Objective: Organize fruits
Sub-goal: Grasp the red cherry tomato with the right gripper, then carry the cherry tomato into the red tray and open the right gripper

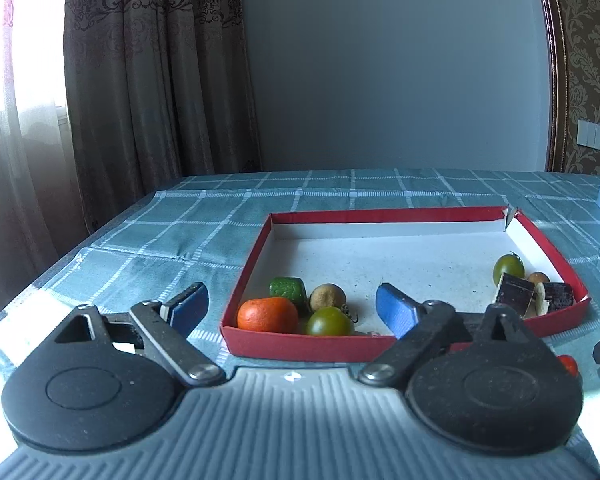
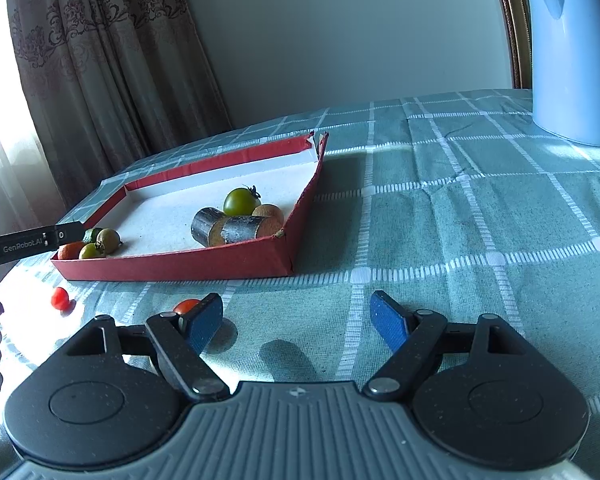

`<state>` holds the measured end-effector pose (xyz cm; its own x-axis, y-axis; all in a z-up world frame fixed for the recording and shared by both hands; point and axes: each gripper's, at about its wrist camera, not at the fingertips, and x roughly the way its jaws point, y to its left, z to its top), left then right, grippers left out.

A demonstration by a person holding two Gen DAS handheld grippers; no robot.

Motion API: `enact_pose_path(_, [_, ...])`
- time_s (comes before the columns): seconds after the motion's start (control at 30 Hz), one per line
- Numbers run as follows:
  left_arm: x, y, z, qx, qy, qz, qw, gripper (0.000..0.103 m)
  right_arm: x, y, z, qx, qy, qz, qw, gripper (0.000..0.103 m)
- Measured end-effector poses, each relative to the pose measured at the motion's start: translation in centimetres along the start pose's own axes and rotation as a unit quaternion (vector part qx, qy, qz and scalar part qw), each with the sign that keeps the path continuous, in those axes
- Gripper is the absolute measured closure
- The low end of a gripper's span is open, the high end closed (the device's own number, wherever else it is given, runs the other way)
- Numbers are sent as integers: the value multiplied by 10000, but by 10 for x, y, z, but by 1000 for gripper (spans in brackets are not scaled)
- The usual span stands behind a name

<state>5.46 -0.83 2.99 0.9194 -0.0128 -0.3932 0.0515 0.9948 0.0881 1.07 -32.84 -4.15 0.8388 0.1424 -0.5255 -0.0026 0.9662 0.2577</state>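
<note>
At the far left, brown patterned curtains [image 1: 148,80] hung beside a bright window. The left gripper [image 1: 292,306] hovered low over the checked tabletop [image 1: 160,232], its blue pads spread wide with nothing between them, in front of the near left corner of a shallow red tray [image 1: 300,346]. Inside that corner lay an orange fruit [image 1: 267,315], a green cube-shaped piece [image 1: 287,289], a brownish round fruit [image 1: 327,297] and a green tomato [image 1: 329,321], all clustered close together. Toward the tray's right side sat another green tomato [image 1: 508,267], a small brown fruit [image 1: 539,277] and two dark cut pieces [image 1: 516,299]. Outside the tray, two red tomatoes [image 2: 60,298] rested on the cloth; one [image 2: 186,305] lay just behind the left pad of the right gripper [image 2: 298,314], whose pads also stood wide apart and empty. A pale blue kettle [image 2: 572,60] stood at the far right.
</note>
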Motion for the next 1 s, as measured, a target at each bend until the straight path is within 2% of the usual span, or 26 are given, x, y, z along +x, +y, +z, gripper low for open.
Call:
enact_pose_path(0.13, [-19, 34, -11, -117, -164, 398, 9990, 2, -5, -1, -1, 41, -148, 92, 9998, 22])
enact_pose_path(0.23, [-25, 58, -21, -280, -163, 581, 9978, 2, -12, 6, -2, -89, -334, 381, 9987, 22])
enact_pose_path(0.37, [-29, 85, -37, -540, -134, 817, 9951, 0, -15, 34, -5, -834, -397, 424, 9948, 22])
enact_pose_path(0.5, [-26, 97, -43, -750, 18, 673, 9949, 0, -11, 63, -10, -1486, -300, 457, 9874, 24])
enact_pose_path(0.63, [-27, 94, -46, -673, 5, 627, 9958, 0, -1, 78, -13, -1824, -61, 484, 9820, 46])
enact_pose_path(0.83, [-28, 93, -47, -646, -12, 535, 9965, 0, 7, 81, -13, -1856, 63, 364, 9819, 51])
enact_pose_path(0.9, [-26, 93, -47, -659, 28, 565, 9962, 0, 11, 80, -12, -1808, 179, 278, 9830, 57])
enact_pose_path(0.97, [-25, 93, -47, -651, 50, 551, 9963, 0, 17, 77, -11, -1735, 358, 268, 9838, 70])
enact_pose_path(1.0, [-25, 93, -47, -651, 51, 555, 9963, 0, 18, 75, -10, -1689, 367, 286, 9845, 72])
